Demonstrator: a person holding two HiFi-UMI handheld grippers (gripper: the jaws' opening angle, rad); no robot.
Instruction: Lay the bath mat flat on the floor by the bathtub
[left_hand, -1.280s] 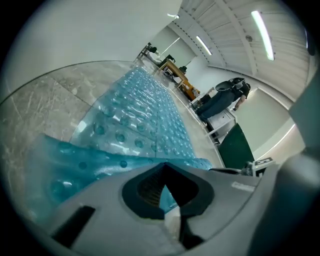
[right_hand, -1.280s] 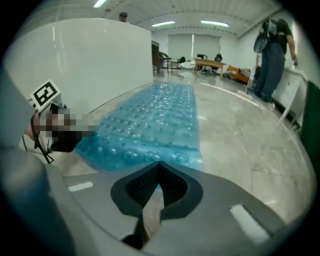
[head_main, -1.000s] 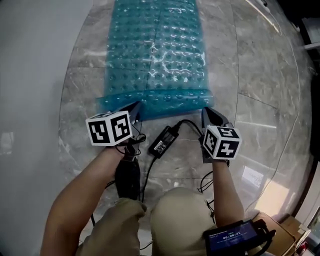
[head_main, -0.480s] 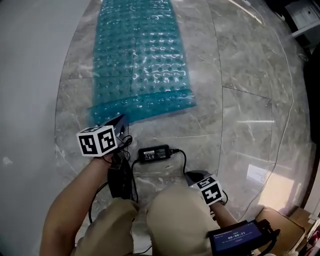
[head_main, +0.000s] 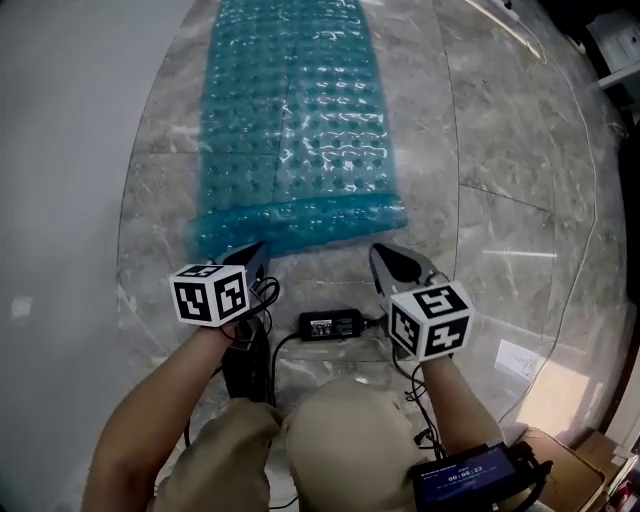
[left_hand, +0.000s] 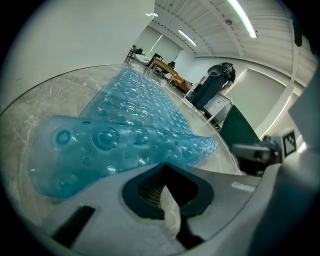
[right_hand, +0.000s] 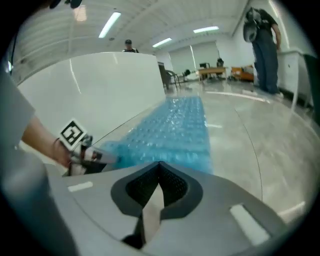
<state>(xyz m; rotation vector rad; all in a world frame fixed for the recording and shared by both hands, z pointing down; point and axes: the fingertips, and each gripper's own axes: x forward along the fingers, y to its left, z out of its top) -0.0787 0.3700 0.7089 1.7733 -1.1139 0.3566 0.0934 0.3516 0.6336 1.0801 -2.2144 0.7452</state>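
The blue bubbled bath mat lies stretched out on the marble floor beside the white bathtub wall. Its near edge is slightly rumpled in the left gripper view, mat. My left gripper is shut, with its tip at the mat's near left corner and nothing between the jaws. My right gripper is also shut and empty, just short of the mat's near right corner. In the right gripper view the mat runs away ahead of the right gripper. The left gripper points along the mat.
A black power adapter with its cables lies on the floor between the grippers, in front of the person's knees. A small screen device hangs at the waist. A cardboard box sits at the lower right. People and tables stand far off.
The right gripper pulled back toward the body half a second ago and has come forward again to the mat's near edge. The left gripper stayed by the near left corner.
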